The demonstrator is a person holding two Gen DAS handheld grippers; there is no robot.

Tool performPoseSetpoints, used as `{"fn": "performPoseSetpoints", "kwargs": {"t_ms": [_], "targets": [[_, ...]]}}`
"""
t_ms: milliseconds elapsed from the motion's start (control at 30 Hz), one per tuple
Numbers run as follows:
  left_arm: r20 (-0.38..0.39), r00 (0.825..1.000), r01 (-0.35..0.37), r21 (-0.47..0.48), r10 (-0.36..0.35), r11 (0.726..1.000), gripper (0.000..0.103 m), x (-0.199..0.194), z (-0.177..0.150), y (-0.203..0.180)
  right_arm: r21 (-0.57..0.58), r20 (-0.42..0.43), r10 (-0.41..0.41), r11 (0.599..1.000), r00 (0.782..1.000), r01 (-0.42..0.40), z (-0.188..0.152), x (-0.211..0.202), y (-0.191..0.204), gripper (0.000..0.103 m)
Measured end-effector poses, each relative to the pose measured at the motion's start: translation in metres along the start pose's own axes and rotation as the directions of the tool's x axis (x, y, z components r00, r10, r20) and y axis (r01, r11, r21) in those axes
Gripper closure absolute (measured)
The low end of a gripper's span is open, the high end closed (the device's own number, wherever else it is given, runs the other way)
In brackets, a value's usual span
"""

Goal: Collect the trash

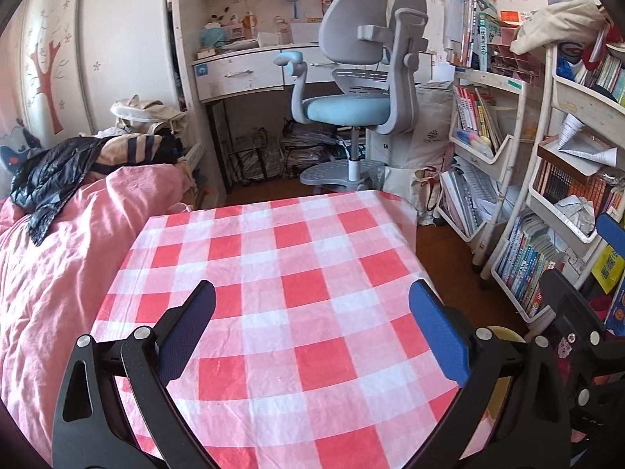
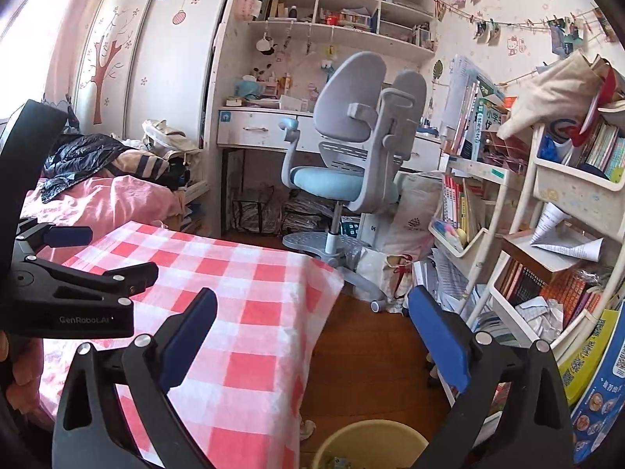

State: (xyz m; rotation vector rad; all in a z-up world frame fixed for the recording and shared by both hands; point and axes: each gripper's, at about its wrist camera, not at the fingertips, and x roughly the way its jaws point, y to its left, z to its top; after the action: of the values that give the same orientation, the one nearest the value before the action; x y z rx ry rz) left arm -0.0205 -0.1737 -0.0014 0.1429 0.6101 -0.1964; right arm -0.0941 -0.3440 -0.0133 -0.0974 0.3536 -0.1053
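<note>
My left gripper (image 1: 312, 305) is open and empty above the red-and-white checked tablecloth (image 1: 273, 273). My right gripper (image 2: 312, 312) is open and empty, over the table's right edge and the wooden floor. A yellow bin (image 2: 367, 445) stands on the floor below it, with small scraps inside. A crumpled white scrap (image 2: 308, 426) lies on the floor beside the bin. The left gripper also shows in the right wrist view (image 2: 97, 250), over the cloth. No trash shows on the cloth.
A pink-covered bed (image 1: 58, 273) lies to the left with a dark jacket (image 1: 50, 179) on it. A grey-blue desk chair (image 1: 351, 90) stands beyond the table. White book carts (image 1: 547, 195) full of books line the right side.
</note>
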Motion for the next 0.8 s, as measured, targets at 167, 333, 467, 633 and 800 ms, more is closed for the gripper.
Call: {"fn": "performPoseSetpoints", "kwargs": {"t_ms": [167,333,467,633,800], "targets": [[-0.003,0.999,-0.039,-0.049,0.039,0.998,0.007,-0.003,-0.002,0.035,-0.005,0.013,0.025,1.0,1.0,-0.025,0.007,0.003,0.022,0.008],[-0.018,0.997,-0.074,-0.087,0.073,0.993,0.007,-0.004,-0.007,0.07,-0.016,0.023,0.056,0.998,0.998,-0.056,0.012,0.003,0.044,0.008],[-0.028,0.995,-0.103,-0.104,0.1,0.989,0.007,-0.005,-0.012,0.093,-0.028,0.026,0.079,0.997,0.997,-0.079,0.014,0.005,0.061,0.008],[-0.04,0.991,-0.13,-0.131,0.126,0.983,0.007,-0.006,-0.018,0.118,-0.034,0.041,0.105,0.994,0.994,-0.103,0.017,0.005,0.078,0.008],[-0.04,0.989,-0.147,-0.151,0.143,0.977,0.007,-0.011,-0.023,0.138,-0.044,0.075,0.13,0.991,0.989,-0.127,0.021,0.002,0.095,0.008]]}}
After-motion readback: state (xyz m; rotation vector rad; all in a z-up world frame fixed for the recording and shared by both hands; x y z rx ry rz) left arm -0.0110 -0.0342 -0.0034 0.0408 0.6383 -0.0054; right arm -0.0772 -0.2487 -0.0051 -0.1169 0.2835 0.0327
